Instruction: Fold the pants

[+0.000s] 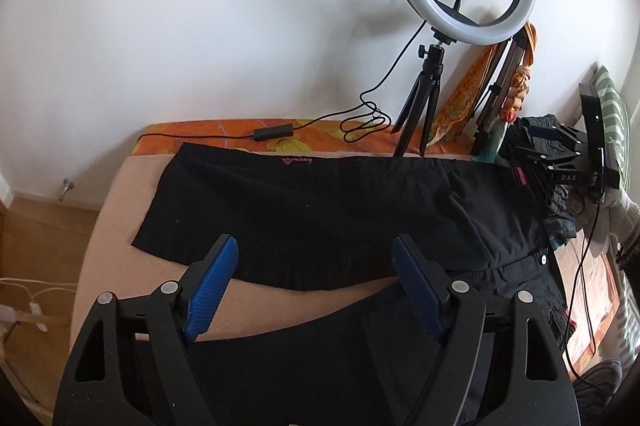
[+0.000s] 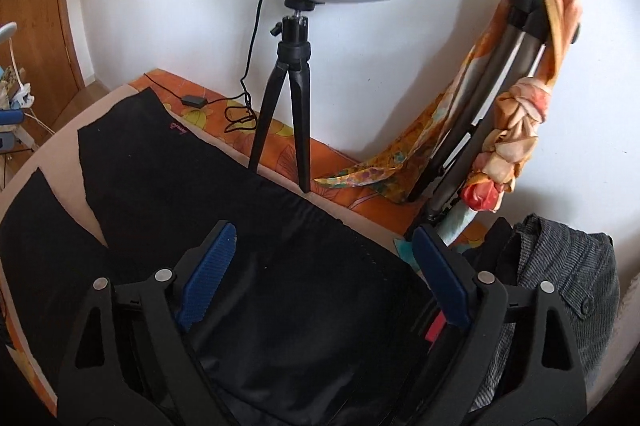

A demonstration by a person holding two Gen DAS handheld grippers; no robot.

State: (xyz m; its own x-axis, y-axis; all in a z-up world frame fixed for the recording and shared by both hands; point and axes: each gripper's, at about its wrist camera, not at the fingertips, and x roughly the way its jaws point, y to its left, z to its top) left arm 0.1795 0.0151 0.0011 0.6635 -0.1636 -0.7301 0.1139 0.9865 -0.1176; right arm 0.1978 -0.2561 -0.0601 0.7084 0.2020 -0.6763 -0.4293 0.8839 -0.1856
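Jaws of left gripper (image 1: 314,290) and right gripper (image 2: 324,276) stand spread, pinching nothing, above black pants (image 1: 320,210) at lower centre on the bed (image 1: 116,194).

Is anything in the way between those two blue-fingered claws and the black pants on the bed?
Nothing visible is. The left gripper and right gripper both hang open directly over the black pants, with only air between. The ring light tripod stands behind, near the wall.

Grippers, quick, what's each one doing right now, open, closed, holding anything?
Left gripper: open, holding nothing, above the black pants.
Right gripper: open, holding nothing, above the pants.
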